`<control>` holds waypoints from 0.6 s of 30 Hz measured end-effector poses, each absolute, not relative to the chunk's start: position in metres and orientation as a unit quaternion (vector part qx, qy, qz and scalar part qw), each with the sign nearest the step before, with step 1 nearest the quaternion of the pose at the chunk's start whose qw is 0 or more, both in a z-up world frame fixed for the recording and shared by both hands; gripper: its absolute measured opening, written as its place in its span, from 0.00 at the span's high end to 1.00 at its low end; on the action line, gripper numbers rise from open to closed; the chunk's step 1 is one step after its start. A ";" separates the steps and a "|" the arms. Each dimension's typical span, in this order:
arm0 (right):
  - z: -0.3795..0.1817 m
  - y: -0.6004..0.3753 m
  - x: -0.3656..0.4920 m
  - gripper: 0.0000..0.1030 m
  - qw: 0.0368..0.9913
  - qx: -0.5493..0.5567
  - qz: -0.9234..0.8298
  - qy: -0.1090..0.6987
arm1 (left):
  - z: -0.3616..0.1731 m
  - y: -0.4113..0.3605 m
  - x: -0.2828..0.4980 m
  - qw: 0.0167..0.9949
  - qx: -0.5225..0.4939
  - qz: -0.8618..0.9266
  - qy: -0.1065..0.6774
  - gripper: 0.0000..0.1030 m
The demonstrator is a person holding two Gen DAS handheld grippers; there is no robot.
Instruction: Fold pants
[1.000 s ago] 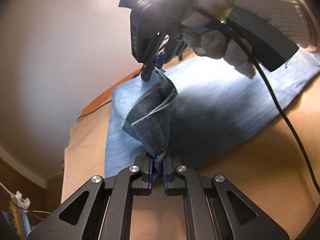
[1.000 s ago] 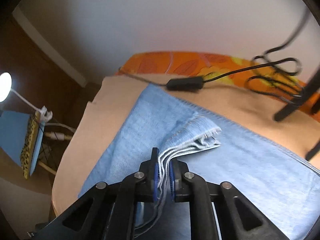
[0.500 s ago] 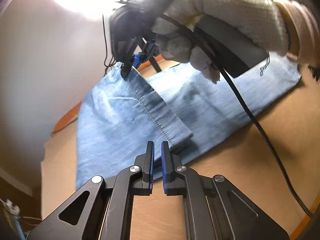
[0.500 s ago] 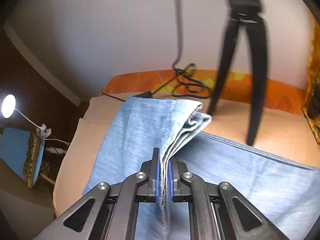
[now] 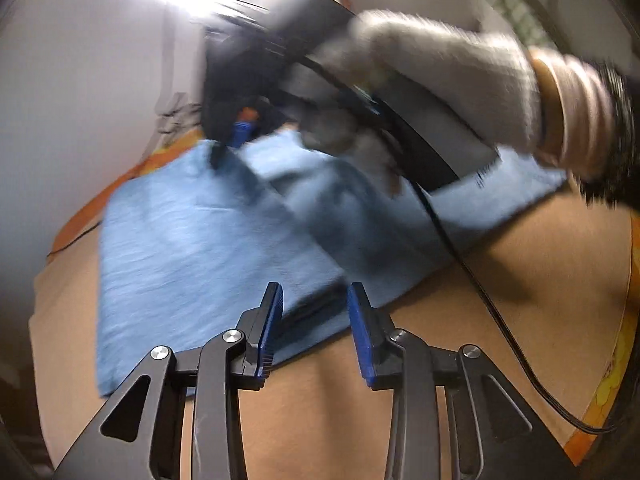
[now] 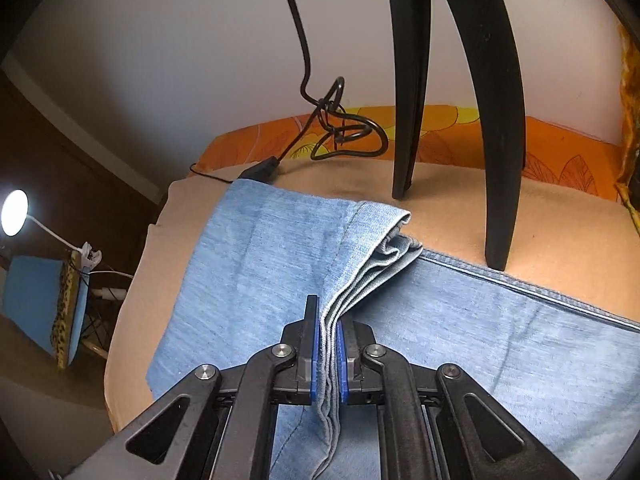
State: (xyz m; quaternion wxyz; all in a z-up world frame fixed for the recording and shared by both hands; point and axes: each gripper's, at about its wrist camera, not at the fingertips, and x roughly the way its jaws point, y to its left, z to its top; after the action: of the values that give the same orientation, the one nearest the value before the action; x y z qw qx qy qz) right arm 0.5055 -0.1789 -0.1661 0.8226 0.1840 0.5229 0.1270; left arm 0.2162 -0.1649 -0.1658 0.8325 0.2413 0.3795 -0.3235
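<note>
Denim pants (image 6: 256, 264) lie folded over themselves on the tan blanket (image 6: 560, 232), which covers an orange patterned sheet (image 6: 552, 140) showing along the far edge. We see the right gripper (image 6: 328, 344) clamped tight on the hem stack: several layers of light blue fabric edge run between its blue pads (image 6: 316, 352) and hang out below them. That hem end drapes over the lower layer of the pants, its fold pointing toward the black tripod legs (image 6: 496, 120) that stand on the blanket just beyond the fabric. A black cable (image 6: 344, 136) coils near the sheet, with its inline block touching the far corner of the pants.

From the left wrist view, we see the left gripper (image 5: 316, 320) with its jaws parted to a moderate gap; they have just been opening. No cloth is pinched; the near edge of the pants (image 5: 200, 248) lies on the blanket just ahead of and between the blue pads (image 5: 272, 320), pads not pressing it. Picture is motion-blurred here. Across the pants, a gloved hand (image 5: 436, 80) holds the right gripper (image 5: 224, 148), tip down on the far fabric edge. Its cable (image 5: 480, 292) trails over the blanket (image 5: 520, 280) to the right.

A lit lamp (image 6: 14, 212) and a blue chair (image 6: 36, 300) sit off to the left, below the blanket.
</note>
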 end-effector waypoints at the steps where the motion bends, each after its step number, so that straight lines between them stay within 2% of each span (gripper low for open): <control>1: -0.167 -0.180 0.506 0.95 0.822 0.185 0.128 0.524 | -0.173 -0.171 0.216 0.826 0.267 -0.321 0.379 0.69; 3: -0.168 -0.181 0.505 0.95 0.821 0.182 0.129 0.525 | -0.182 -0.178 0.218 0.816 0.300 -0.314 0.380 0.69; 8: -0.171 -0.181 0.505 0.95 0.821 0.182 0.132 0.525 | -0.184 -0.180 0.230 0.816 0.308 -0.309 0.380 0.63; 11: -0.172 -0.180 0.505 0.95 0.821 0.181 0.133 0.525 | -0.185 -0.180 0.232 0.815 0.303 -0.313 0.381 0.62; 14: -0.174 -0.181 0.505 0.95 0.820 0.183 0.132 0.526 | -0.187 -0.176 0.238 0.814 0.284 -0.327 0.388 0.67; 16: -0.174 -0.182 0.505 0.95 0.820 0.185 0.130 0.526 | -0.187 -0.173 0.244 0.815 0.266 -0.331 0.393 0.78; 18: -0.175 -0.183 0.506 0.95 0.820 0.185 0.129 0.527 | -0.186 -0.168 0.253 0.819 0.247 -0.330 0.399 0.85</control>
State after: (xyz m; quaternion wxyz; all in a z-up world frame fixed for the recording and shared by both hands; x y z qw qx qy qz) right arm 0.5056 -0.1825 -0.1752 0.8197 0.1845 0.5266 0.1291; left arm 0.2529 -0.1676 -0.1862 0.8190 0.2474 0.3993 -0.3295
